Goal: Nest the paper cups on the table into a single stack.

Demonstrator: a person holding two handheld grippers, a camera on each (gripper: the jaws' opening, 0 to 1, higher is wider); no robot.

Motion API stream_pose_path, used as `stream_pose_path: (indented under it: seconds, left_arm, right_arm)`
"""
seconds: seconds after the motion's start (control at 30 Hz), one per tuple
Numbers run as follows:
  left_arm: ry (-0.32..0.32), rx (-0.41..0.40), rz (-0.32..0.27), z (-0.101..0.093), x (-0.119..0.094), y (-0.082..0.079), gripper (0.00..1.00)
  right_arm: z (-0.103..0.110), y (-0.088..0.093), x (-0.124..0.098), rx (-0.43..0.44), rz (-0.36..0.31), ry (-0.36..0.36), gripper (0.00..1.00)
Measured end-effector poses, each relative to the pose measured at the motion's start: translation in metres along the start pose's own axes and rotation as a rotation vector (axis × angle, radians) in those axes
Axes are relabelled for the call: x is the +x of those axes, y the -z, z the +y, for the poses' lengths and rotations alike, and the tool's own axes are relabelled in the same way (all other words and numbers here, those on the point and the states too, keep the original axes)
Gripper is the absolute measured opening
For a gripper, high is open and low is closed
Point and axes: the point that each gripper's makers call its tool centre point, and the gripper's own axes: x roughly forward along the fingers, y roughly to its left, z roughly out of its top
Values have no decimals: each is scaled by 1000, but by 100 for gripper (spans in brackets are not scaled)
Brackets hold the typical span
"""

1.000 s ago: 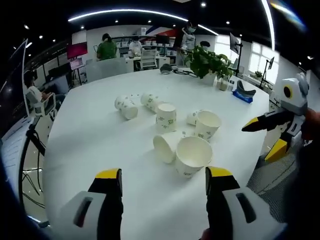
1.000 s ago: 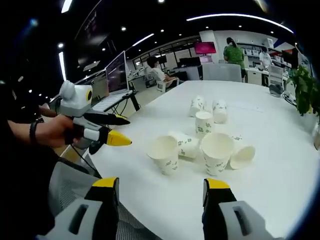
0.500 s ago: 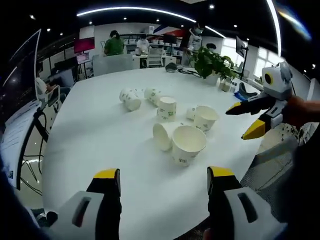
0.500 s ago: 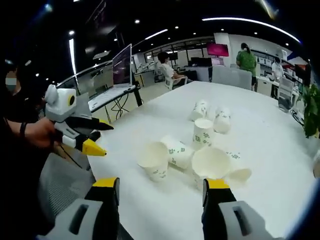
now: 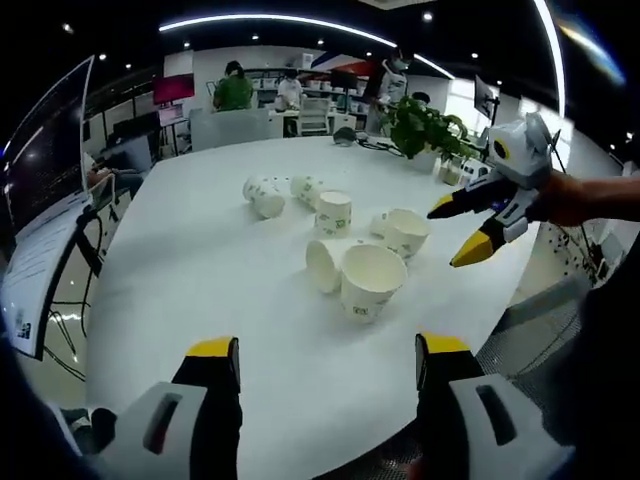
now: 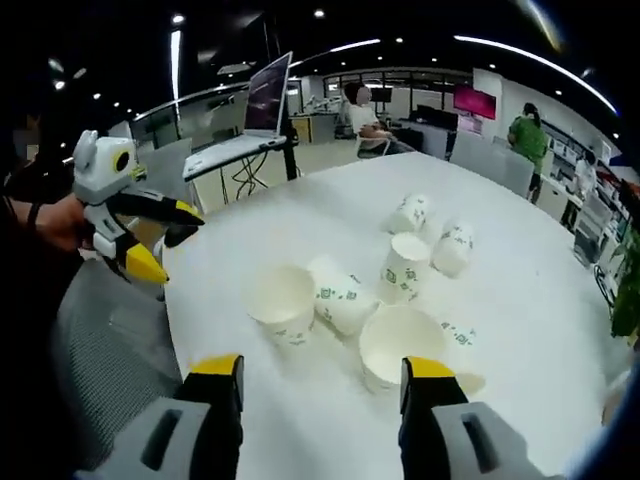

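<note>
the paper cups lie scattered on a round white table [image 5: 190,270], none nested yet. in the left gripper view the nearest cup [image 5: 370,282] is tipped with its mouth toward the camera, and a second cup [image 5: 327,264] lies on its side touching it. an upside-down cup [image 5: 333,213] stands behind them, two cups on their sides [image 5: 262,196] [image 5: 305,189] lie farther back, and another pair [image 5: 404,231] sits to the right (one partly hidden by the other).

the left gripper [image 5: 326,352] hovers over the near edge of the table, its yellow-tipped jaws wide apart with nothing between them. the right gripper [image 5: 470,226] reaches in from the right, held in a hand [image 5: 575,198], jaws spread and empty, just beside the right-hand pair of cups.

in the right gripper view the right gripper [image 6: 316,366] hangs with jaws apart over an open-mouthed cup [image 6: 398,342]. the left gripper [image 6: 152,237] shows at the left, off the table edge, jaws parted. a potted plant [image 5: 425,125] stands at the table's far side.
</note>
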Motion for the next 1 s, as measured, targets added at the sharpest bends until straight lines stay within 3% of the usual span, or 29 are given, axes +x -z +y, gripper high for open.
stream_pose_path:
  seconds: [0.2, 0.43, 0.67, 1.0]
  left_arm:
    - [-3, -6, 0, 2, -3, 4, 69]
    - [-10, -19, 6, 1, -7, 13, 69]
    - [-20, -35, 11, -1, -12, 18, 69]
    - [-38, -49, 11, 0, -19, 17, 68]
  right_arm:
    - [-11, -3, 6, -34, 46, -7, 60]
    - [-22, 10, 24, -52, 120, -33, 53]
    - [-24, 16, 39, -149, 215, -43, 48]
    - [-19, 32, 52, -173, 323, -47, 23]
